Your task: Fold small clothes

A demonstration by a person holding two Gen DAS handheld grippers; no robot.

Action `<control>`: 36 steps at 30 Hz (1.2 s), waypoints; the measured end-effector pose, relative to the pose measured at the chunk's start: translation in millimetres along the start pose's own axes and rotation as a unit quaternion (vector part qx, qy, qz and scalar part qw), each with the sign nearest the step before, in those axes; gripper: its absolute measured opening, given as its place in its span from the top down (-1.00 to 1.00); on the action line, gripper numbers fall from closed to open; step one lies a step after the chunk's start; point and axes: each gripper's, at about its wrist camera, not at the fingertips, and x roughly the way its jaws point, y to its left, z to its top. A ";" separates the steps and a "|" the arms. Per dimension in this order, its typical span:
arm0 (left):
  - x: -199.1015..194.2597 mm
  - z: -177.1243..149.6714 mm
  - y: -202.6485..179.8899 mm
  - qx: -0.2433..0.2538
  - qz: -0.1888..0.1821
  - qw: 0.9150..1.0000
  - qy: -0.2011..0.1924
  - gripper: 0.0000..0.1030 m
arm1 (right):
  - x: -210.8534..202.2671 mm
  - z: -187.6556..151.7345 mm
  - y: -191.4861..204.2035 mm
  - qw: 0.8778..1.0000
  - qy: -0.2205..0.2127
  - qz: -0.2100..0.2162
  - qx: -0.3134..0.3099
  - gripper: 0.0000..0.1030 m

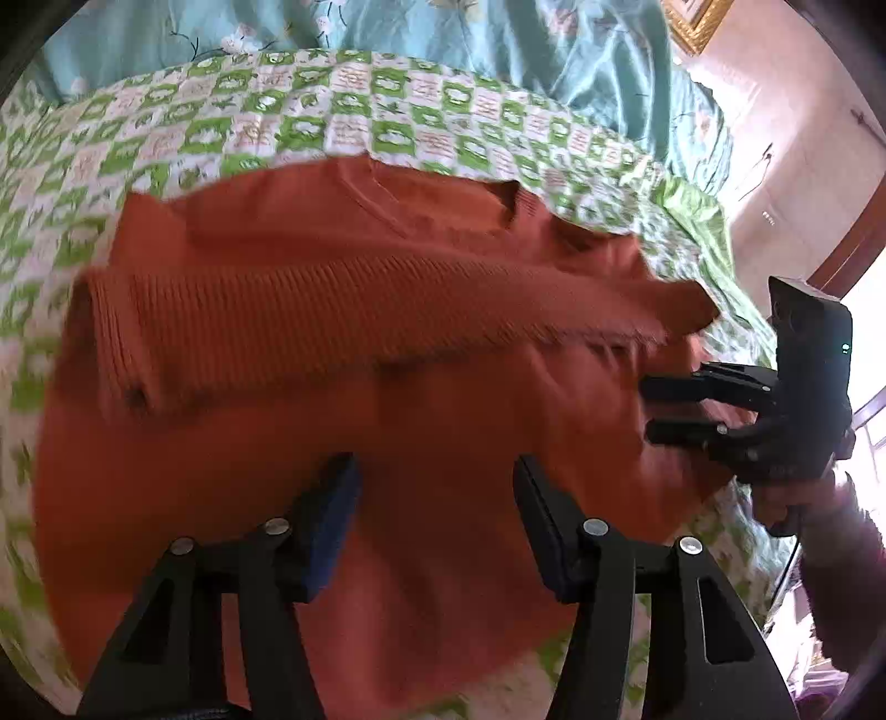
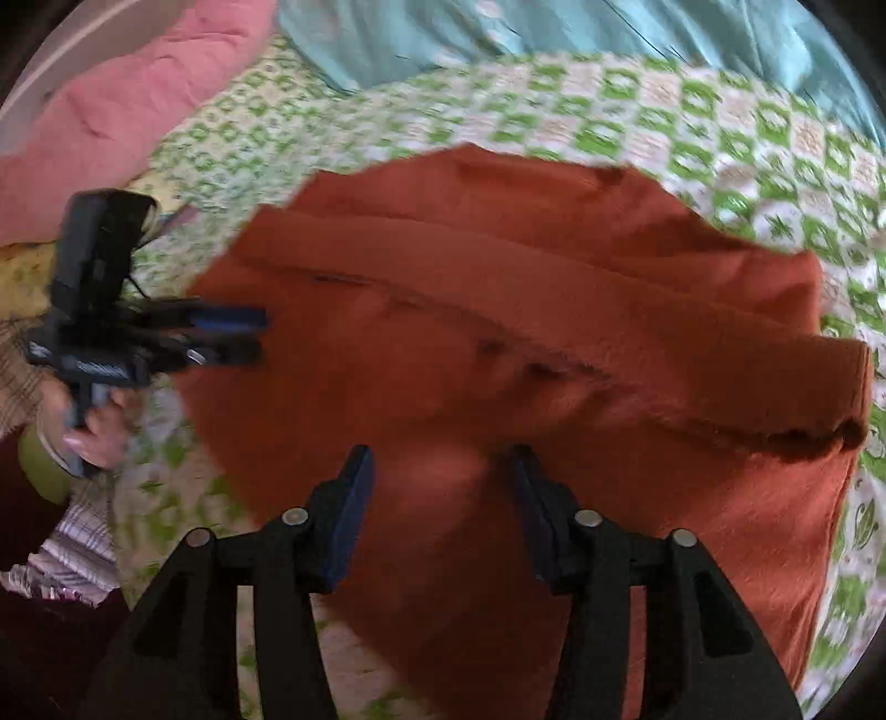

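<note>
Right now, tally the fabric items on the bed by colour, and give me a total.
Rust-orange: 1, the sweater, one sleeve folded across its body.
Green-and-white checked: 1, the sheet under the sweater.
Turquoise floral: 1, the quilt behind the sheet.
Pink: 1, the blanket at the far left in the right wrist view.
Total: 4

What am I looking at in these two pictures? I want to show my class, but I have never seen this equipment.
A person holds a hand-gripped claw in each hand; a camera on each looks forward along its two fingers. One picture is from the left claw, the other from the right claw. Each also sees the other from the side. Both claws are open and hold nothing. Under them lies an orange knitted sweater, one sleeve folded across its body, on a green-and-white patterned bedcover. The pictures are blurred.
</note>
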 end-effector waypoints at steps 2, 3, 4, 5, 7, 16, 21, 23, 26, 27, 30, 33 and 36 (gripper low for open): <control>8.4 23.2 14.0 -0.003 0.017 1.000 0.003 0.05 | 0.6 9.3 -23.8 0.999 -0.007 -0.035 0.015 0.03; 14.3 37.8 23.3 -0.007 0.024 1.000 0.006 0.14 | -1.0 16.3 -37.3 0.999 -0.013 -0.043 0.024 0.06; 19.1 49.7 30.0 -0.012 0.027 1.000 0.006 0.20 | -4.4 22.8 -48.0 0.998 -0.021 -0.045 0.036 0.06; 22.2 67.1 41.0 -0.019 0.038 0.999 0.002 0.20 | -8.1 30.9 -60.9 0.996 -0.032 -0.063 0.050 0.06; 25.2 91.6 53.8 -0.026 0.069 0.997 -0.010 0.14 | -17.4 44.8 -83.1 0.990 -0.059 -0.107 0.072 0.02; -2.7 130.0 118.1 -0.130 0.104 0.981 -0.098 -0.08 | -74.8 47.4 -146.1 0.955 -0.149 -0.169 0.190 0.01; -29.7 87.2 112.6 -0.153 0.097 0.977 -0.113 -0.11 | -89.1 20.8 -115.2 0.961 -0.152 -0.137 0.188 0.01; -43.5 63.9 110.4 -0.161 0.091 0.976 -0.118 -0.11 | -81.5 19.0 -96.8 0.963 -0.149 -0.125 0.186 0.01; -57.2 30.9 96.8 -0.165 0.086 0.975 -0.126 -0.12 | -79.7 3.7 -72.1 0.967 -0.143 -0.112 0.177 0.01; -61.7 20.4 92.2 -0.165 0.081 0.975 -0.126 -0.12 | -77.0 -1.2 -64.8 0.968 -0.140 -0.108 0.176 0.00; -71.1 -12.5 80.5 -0.172 0.066 0.975 -0.126 -0.13 | -75.4 -18.1 -50.4 0.970 -0.131 -0.101 0.178 -0.04; -74.0 -40.0 66.5 -0.180 0.083 0.972 -0.126 -0.21 | -76.9 -35.6 -38.8 0.970 -0.125 -0.097 0.184 -0.05; -76.7 -64.0 55.0 -0.180 0.074 0.973 -0.122 -0.21 | -79.3 -50.7 -27.7 0.970 -0.120 -0.094 0.188 -0.05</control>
